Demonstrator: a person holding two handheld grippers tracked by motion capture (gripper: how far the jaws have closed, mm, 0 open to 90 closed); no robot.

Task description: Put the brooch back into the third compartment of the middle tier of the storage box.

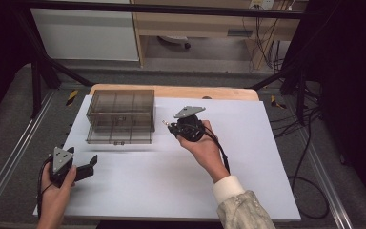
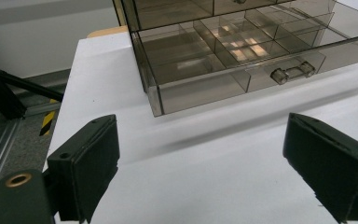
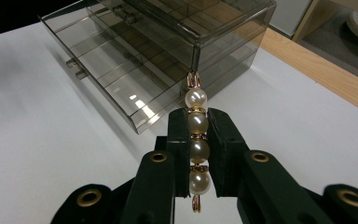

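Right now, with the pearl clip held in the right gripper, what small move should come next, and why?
Probably carry the right gripper a little further toward the open lower drawer of the smoky organizer box. Its jaws are shut on the pearl clip, the drawer stands pulled out with empty compartments, and the left gripper waits open, off to the side.

drawer box [image 3: 135, 51]: glossy smoky plastic | pearl clip [image 3: 196, 140]: lustrous beads, gold metal | table [image 1: 171, 181]: matt white

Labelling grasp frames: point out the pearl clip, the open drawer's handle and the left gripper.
pearl clip [image 3: 196, 125], right gripper view, second pearl.
drawer handle [image 2: 292, 73], left gripper view, bar middle.
left gripper [image 2: 200, 170], left gripper view, between open jaws.
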